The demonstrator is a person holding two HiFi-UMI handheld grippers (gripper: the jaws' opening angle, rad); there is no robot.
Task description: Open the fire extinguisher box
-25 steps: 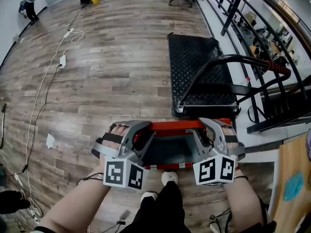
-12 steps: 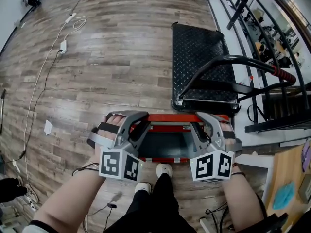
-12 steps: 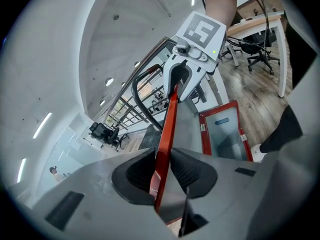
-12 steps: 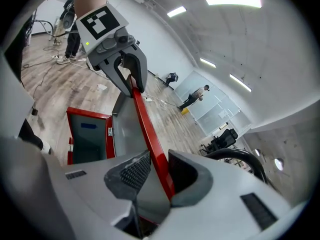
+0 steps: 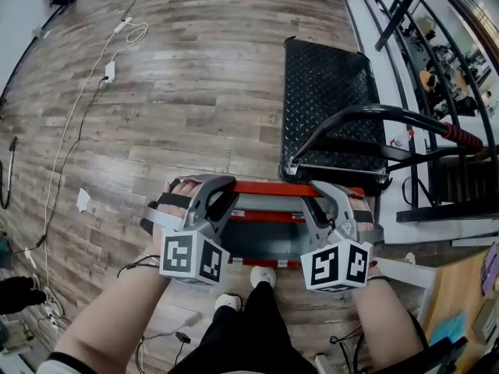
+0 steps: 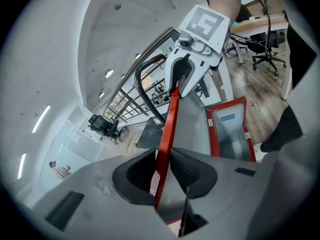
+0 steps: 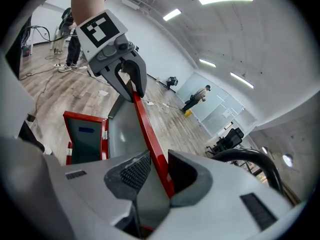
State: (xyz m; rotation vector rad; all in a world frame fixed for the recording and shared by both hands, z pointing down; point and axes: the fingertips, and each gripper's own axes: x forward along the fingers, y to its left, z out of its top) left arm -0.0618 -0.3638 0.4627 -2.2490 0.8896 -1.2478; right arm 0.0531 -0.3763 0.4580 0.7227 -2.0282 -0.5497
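Observation:
The red fire extinguisher box (image 5: 269, 187) hangs over the wooden floor in front of me, its grey inside facing up in the head view. My left gripper (image 5: 222, 202) is shut on the left end of its red top edge (image 6: 167, 129). My right gripper (image 5: 316, 206) is shut on the right end of the same edge (image 7: 150, 134). Each gripper view looks along that edge to the other gripper, the right gripper (image 6: 182, 81) and the left gripper (image 7: 131, 86). The red-framed door with a glass pane (image 6: 230, 134) stands swung away from the edge, as the door (image 7: 85, 136) also shows.
A black platform cart (image 5: 327, 92) with a curved handle (image 5: 390, 115) stands just beyond the box. A dark railing (image 5: 413, 29) runs along the right. A white cable (image 5: 78, 115) and a scrap of paper (image 5: 82, 201) lie on the floor at left. My shoe (image 5: 261, 275) is under the box.
Both grippers and the box between them have shifted together a little toward the near end of the cart. The hold on the red edge looks the same.

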